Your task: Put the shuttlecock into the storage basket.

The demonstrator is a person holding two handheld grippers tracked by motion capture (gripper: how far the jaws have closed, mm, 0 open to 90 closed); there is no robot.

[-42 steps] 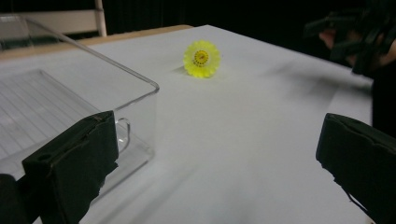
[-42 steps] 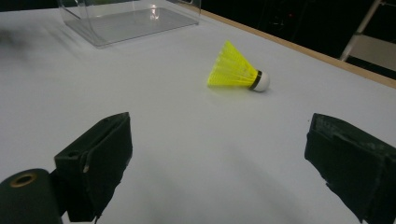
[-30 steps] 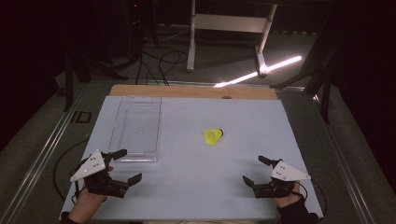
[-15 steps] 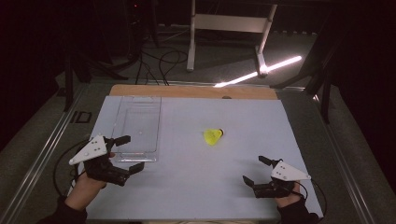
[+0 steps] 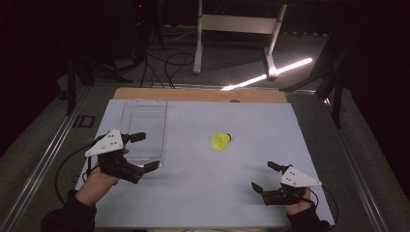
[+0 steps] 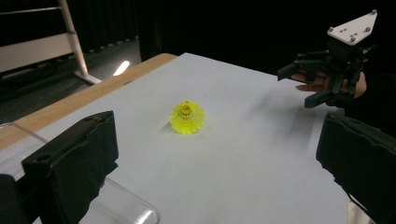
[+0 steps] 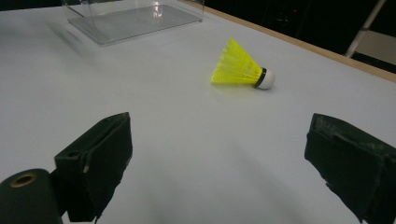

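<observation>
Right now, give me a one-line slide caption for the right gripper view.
Open right gripper faces a yellow shuttlecock lying on its side on the white table, clear tray beyond.

Neon-yellow shuttlecock [image 7: 239, 66] w/ white tip & black band, pale blue-white table [image 5: 203, 193], clear box [image 5: 143, 126].

Dim room; bright, soft-focus table [image 5: 203, 193]

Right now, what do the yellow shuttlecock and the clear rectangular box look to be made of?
The yellow shuttlecock looks synthetic: a ribbed, slightly see-through neon skirt, probably nylon or plastic, with a black band and a smooth white cap, possibly foam or plastic. The clear rectangular box looks like rigid glossy plastic, maybe acrylic: the white table shows through its walls, and its edges catch bright highlights.
</observation>
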